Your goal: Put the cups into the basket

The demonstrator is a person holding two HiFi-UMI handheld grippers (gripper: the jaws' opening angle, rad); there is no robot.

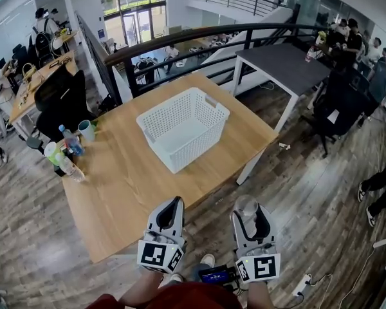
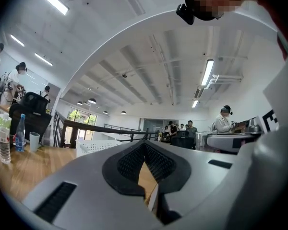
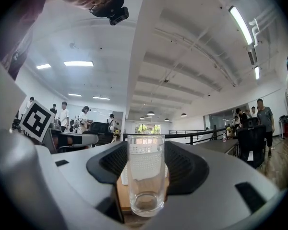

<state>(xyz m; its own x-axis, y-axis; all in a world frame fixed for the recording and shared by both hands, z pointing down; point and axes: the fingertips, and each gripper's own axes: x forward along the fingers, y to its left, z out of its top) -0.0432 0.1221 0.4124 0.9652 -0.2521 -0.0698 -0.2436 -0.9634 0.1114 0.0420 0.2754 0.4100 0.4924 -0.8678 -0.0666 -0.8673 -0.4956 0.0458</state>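
Note:
My right gripper (image 1: 248, 208) is shut on a clear empty glass cup (image 1: 246, 206), held upright off the table's near edge. In the right gripper view the glass cup (image 3: 146, 174) stands between the dark pads (image 3: 185, 169) of the right gripper (image 3: 146, 150). My left gripper (image 1: 174, 206) hangs at the table's front edge, shut and empty; in its own view the left gripper (image 2: 144, 146) has its pads touching. The white perforated basket (image 1: 209, 111) sits empty in the middle of the wooden table (image 1: 122, 185). A pale green cup (image 1: 87, 130) stands at the table's far left.
Beside the green cup stand plastic bottles (image 1: 71, 141) and another green cup (image 1: 52, 152). A grey table (image 1: 283, 63) stands behind right, with a black railing (image 1: 180, 38) beyond. Office chairs and several people fill the room's edges. In the left gripper view I see the basket (image 2: 93, 146) and bottles (image 2: 5, 138).

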